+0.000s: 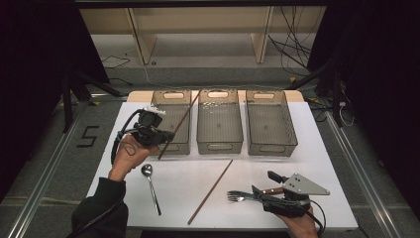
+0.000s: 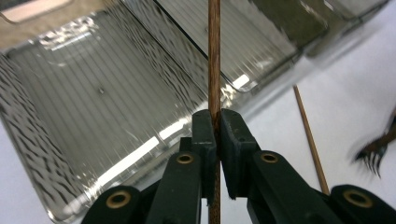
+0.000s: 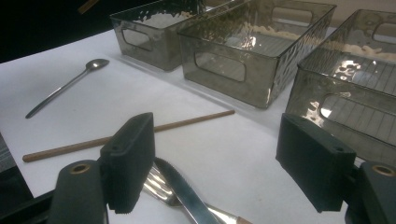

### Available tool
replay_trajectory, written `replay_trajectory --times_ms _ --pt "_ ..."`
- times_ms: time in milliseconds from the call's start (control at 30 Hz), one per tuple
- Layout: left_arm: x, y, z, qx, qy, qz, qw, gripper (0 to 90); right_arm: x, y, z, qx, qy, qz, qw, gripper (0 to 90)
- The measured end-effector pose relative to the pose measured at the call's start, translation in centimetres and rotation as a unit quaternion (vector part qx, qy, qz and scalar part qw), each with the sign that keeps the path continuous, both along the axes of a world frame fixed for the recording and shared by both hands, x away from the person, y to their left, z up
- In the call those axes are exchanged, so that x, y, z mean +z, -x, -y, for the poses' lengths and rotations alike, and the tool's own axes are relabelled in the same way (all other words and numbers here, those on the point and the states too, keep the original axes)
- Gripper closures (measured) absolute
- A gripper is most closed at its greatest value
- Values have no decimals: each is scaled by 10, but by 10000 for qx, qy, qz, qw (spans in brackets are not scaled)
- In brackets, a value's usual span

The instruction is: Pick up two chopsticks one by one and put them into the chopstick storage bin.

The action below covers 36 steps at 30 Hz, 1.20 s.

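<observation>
On white table (image 1: 327, 163): three bins (image 1: 220, 128), two chopsticks (image 1: 210, 191), one spoon (image 1: 151, 187).

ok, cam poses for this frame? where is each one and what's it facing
High view: above the person's side, looking forward and down on the table; both forearms, left gripper, right gripper.
Left gripper view: along its shut jaws, held chopstick over the left bin.
Right gripper view: low over the table, jaws open above knife and fork.
Shared: both gripper views catch the lying chopstick.
</observation>
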<state>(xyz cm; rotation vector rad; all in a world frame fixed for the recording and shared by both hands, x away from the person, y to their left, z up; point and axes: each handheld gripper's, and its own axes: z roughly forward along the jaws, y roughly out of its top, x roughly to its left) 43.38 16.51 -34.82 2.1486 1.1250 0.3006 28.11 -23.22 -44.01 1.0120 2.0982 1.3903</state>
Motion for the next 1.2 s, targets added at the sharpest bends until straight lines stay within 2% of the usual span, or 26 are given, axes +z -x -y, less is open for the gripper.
replay_trajectory --times_ms 300,433,600,833,1200 --pt "-1 -26 -10 279 198 82 9994 843 0 0 0 -5 5 1 10000 287" --pt "-4 -37 -13 435 186 58 9989 843 0 0 1 -12 1 -19 10000 287" --pt "-7 -46 -19 547 233 74 9982 843 0 0 1 -14 -2 -13 10000 287" --pt "-12 -59 -31 803 361 30 9961 842 0 0 1 -14 -6 -16 10000 287" --pt "-22 -67 -36 931 171 -9 9955 842 0 0 1 -9 -19 -26 10000 287"
